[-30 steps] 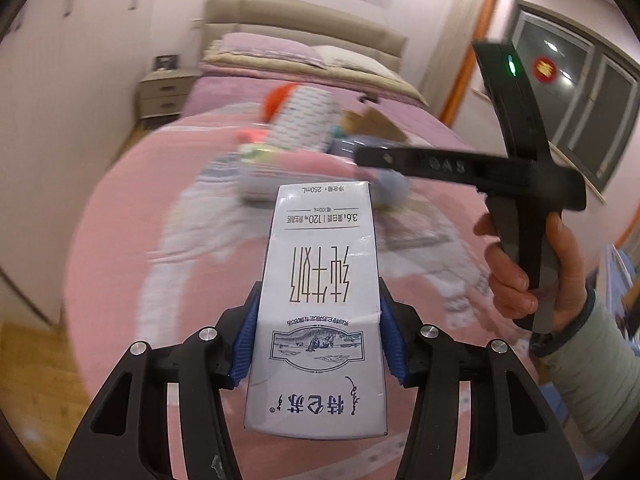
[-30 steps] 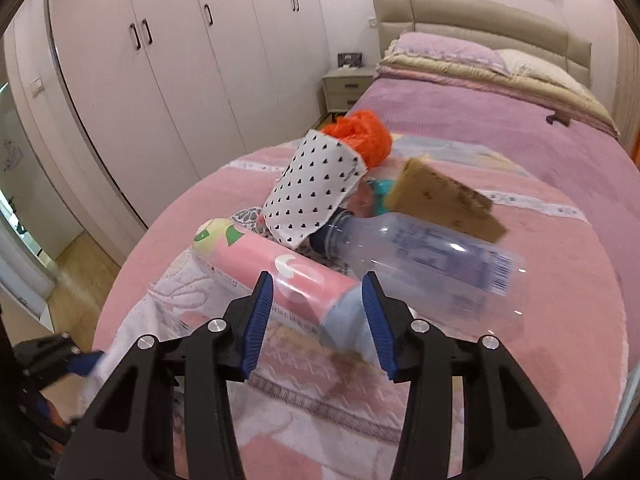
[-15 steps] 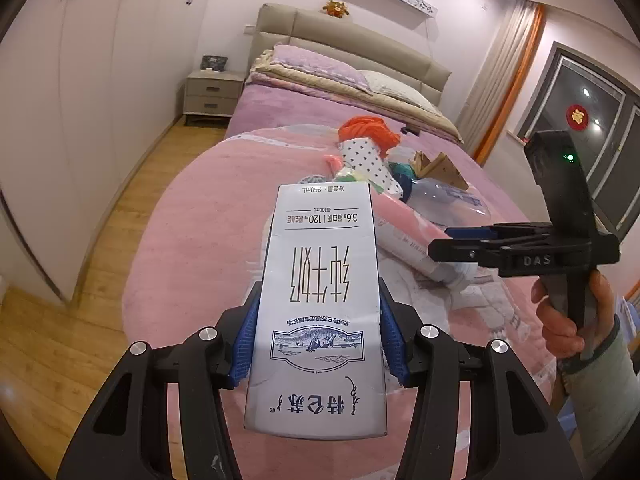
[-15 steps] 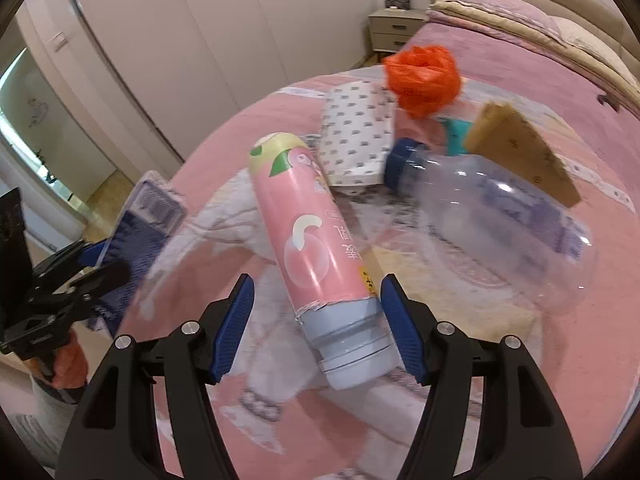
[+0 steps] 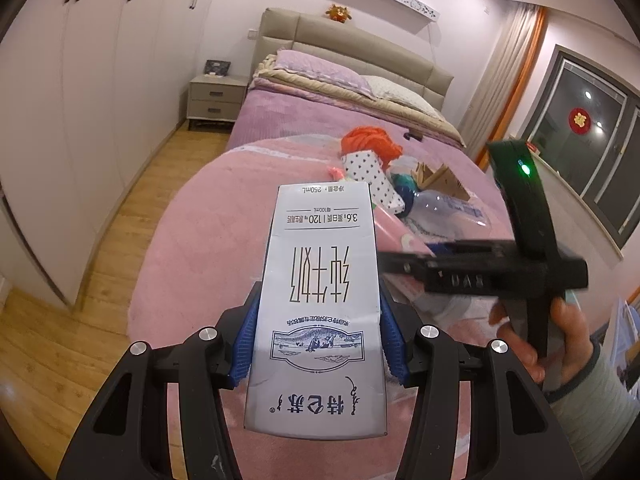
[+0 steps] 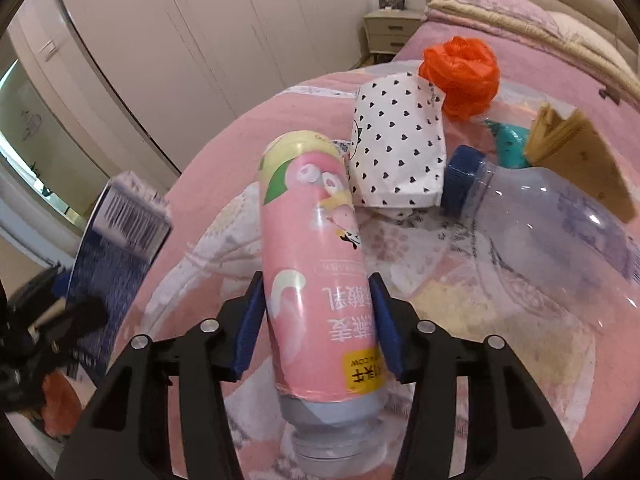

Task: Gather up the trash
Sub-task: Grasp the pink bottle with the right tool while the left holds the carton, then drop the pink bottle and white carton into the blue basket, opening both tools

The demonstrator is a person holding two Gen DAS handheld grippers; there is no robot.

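My left gripper (image 5: pixel 318 320) is shut on a white milk carton (image 5: pixel 320 272), held upside down above the pink bedspread (image 5: pixel 208 240). In the right wrist view the same carton (image 6: pixel 120 232) shows blurred at the left. My right gripper (image 6: pixel 316 312) straddles a pink drink bottle (image 6: pixel 308 220) lying on the bedspread. Its jaws are closing, with the bottle between them and both blue pads against its sides. Beside it lie a white bag with black hearts (image 6: pixel 400 148), a clear plastic bottle (image 6: pixel 552 232), an orange plastic bag (image 6: pixel 460 76) and brown cardboard (image 6: pixel 580 160).
The trash lies on a patterned cloth (image 6: pixel 224 232) at the foot of a bed. Pillows and a headboard (image 5: pixel 352 48) are at the far end. A nightstand (image 5: pixel 216 100), white wardrobes (image 5: pixel 80 80) and wooden floor (image 5: pixel 60 340) lie left. A window (image 5: pixel 592 140) is right.
My right gripper came down over the pink bottle, opened wider, then narrowed onto its sides. My left gripper swung left early on with the carton and has since kept nearly still.
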